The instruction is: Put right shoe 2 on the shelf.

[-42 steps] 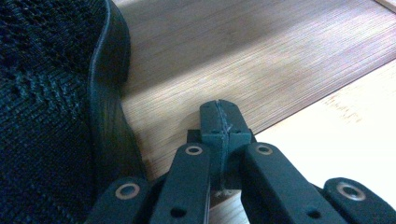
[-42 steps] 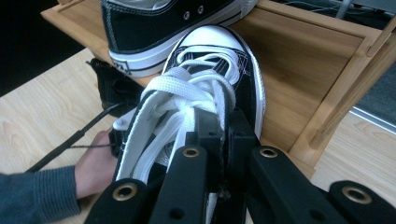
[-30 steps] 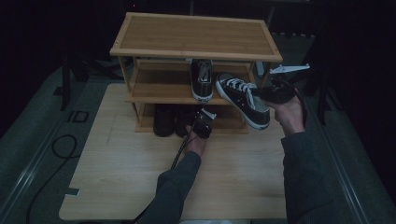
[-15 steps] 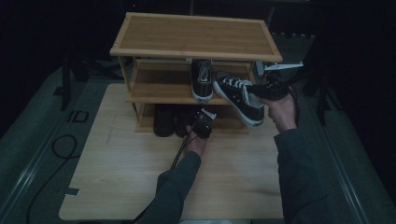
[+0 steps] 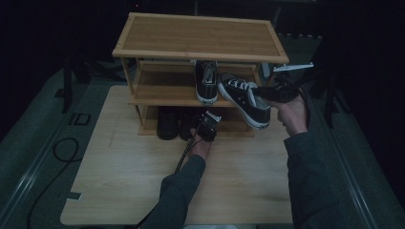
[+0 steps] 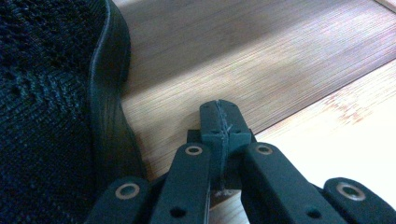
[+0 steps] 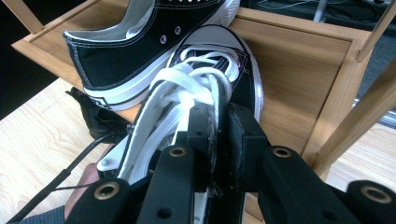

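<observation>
Right gripper point(image 5: 267, 93): held up at the right end of the shoe rack point(image 5: 200, 33), the person's right hand point(image 5: 292, 114) below and behind it, forearm rising from the bottom edge of the high view. Jaws clamped on the heel collar of a black sneaker point(image 5: 244, 99) with white laces and white sole. In the right gripper view the gripper point(image 7: 218, 140) pinches the collar edge between its pads, only the fabric keeping them apart.

Held sneaker: off the table, toe toward the rack's middle shelf point(image 5: 162, 93), heel lower and out past the shelf's front edge. In the right gripper view its toe cap point(image 7: 224, 39) lies over the shelf boards.

Left gripper point(image 5: 208, 125): low at the table point(image 5: 119, 181), left hand point(image 5: 199, 148) behind it, sleeve reaching forward from the bottom edge, cable trailing back along the arm. Jaws pressed fully together on nothing; in the left gripper view the tips point(image 6: 219, 122) sit over the rack's bottom board, just beside a dark knit shoe point(image 6: 51, 107).

Second black sneaker point(image 5: 206, 81): flat on the middle shelf, just left of the held one.

Dark shoes point(image 5: 174, 123): on the bottom shelf, in shadow, details not legible.
</observation>
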